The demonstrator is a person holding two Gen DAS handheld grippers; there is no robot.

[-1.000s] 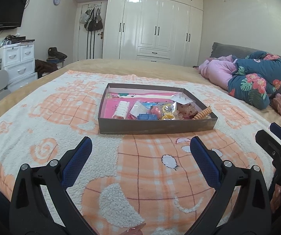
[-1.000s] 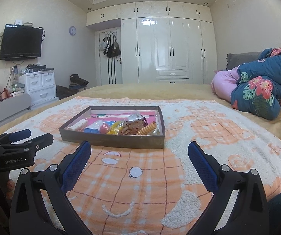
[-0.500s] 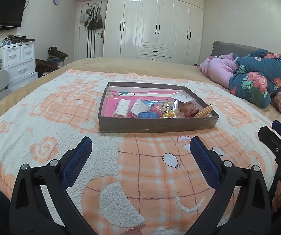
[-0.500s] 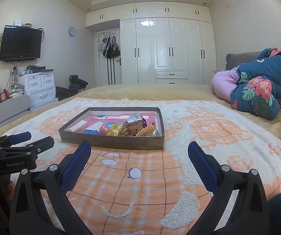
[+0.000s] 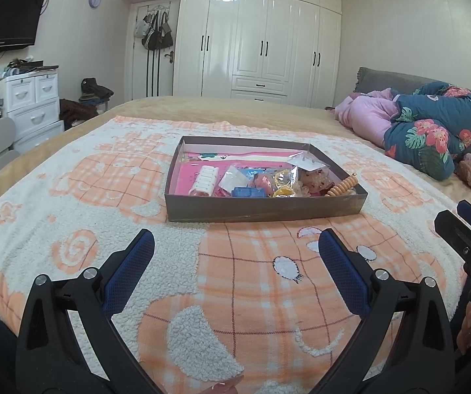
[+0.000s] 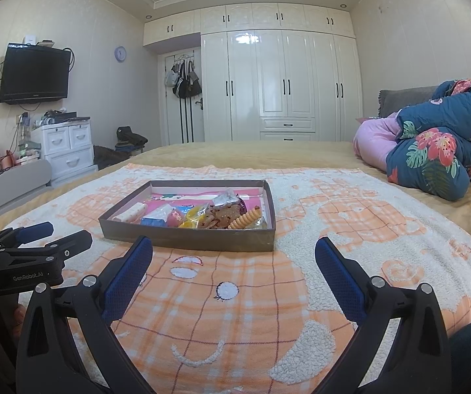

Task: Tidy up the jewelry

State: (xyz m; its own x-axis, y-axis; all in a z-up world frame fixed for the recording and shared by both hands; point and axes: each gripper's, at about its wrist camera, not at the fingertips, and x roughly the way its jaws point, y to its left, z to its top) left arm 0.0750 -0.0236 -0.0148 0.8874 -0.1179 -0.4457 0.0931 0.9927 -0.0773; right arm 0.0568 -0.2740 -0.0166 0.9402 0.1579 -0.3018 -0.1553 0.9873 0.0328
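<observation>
A shallow brown cardboard tray point(image 5: 265, 210) of bagged jewelry and trinkets sits mid-bed on an orange-and-white fleece blanket point(image 5: 81, 197), well ahead of both tools. The left gripper point(image 5: 235, 249) and right gripper point(image 6: 234, 252) hover wide open above the blanket, holding nothing. Behind stand glossy white wardrobes point(image 6: 281, 85), a wall-mounted black television point(image 6: 33, 75) and a white drawer unit point(image 6: 68, 151).

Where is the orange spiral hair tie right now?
The spiral hair tie lies in the box on the bed, at its near right corner beside the clear bags; both wrist views show it, ahead of the open left claw and right claw.
</observation>
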